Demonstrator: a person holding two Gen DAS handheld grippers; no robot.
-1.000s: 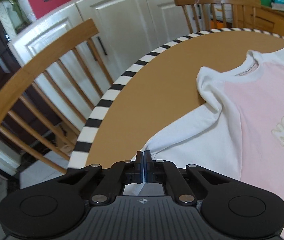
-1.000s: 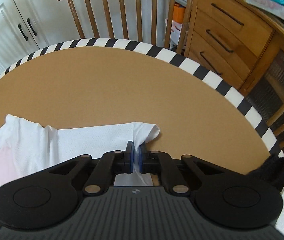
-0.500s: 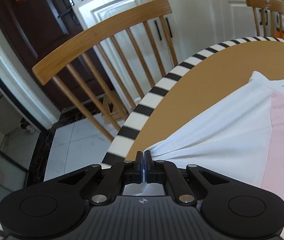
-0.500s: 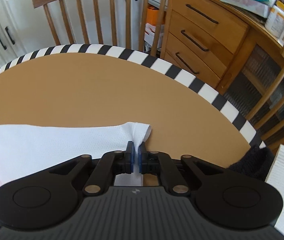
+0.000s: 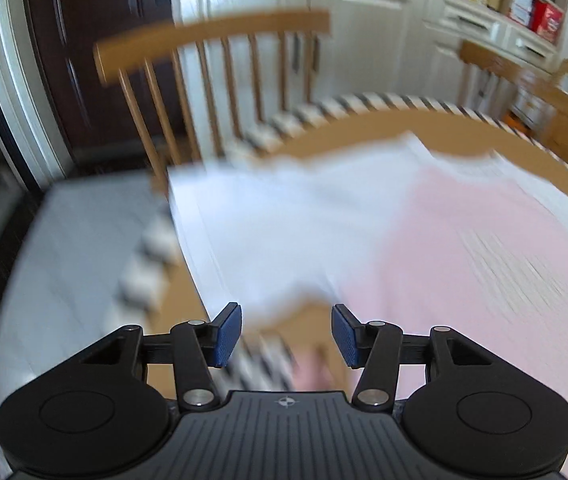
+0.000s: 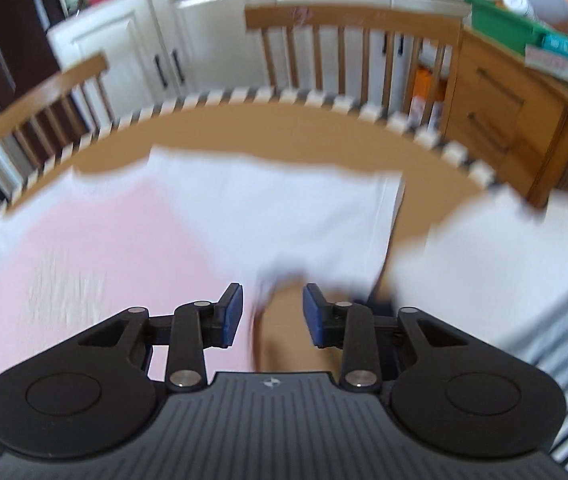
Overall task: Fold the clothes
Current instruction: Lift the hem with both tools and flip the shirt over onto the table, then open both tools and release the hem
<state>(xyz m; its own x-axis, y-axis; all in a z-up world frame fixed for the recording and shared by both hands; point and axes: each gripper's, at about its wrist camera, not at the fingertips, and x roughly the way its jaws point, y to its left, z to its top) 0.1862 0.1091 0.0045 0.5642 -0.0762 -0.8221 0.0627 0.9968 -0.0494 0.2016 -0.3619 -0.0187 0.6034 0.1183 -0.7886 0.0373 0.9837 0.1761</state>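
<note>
A T-shirt [image 5: 423,232] with a pink front and white sleeves lies spread flat on the round brown table [image 5: 363,136]; both views are motion-blurred. In the left wrist view its white sleeve [image 5: 268,232] stretches out toward the table edge. My left gripper [image 5: 286,334] hangs just short of the sleeve's near edge, jaws opening, nothing between the blue pads. In the right wrist view the other white sleeve [image 6: 303,216] lies ahead. My right gripper [image 6: 272,316] is over the sleeve's near corner, jaws opening, with the pads apart from the cloth.
The table has a black-and-white striped rim [image 6: 244,96]. Wooden spindle-back chairs [image 5: 220,80] [image 6: 347,44] stand around it. A white folded cloth [image 6: 495,248] lies at the right. A wooden dresser [image 6: 503,104] and white cabinets [image 6: 188,24] stand behind.
Both grippers have let go of the sleeve ends and opened. Both have drawn back from the sleeves toward the shirt's near side. The sleeves now lie spread out flat.
</note>
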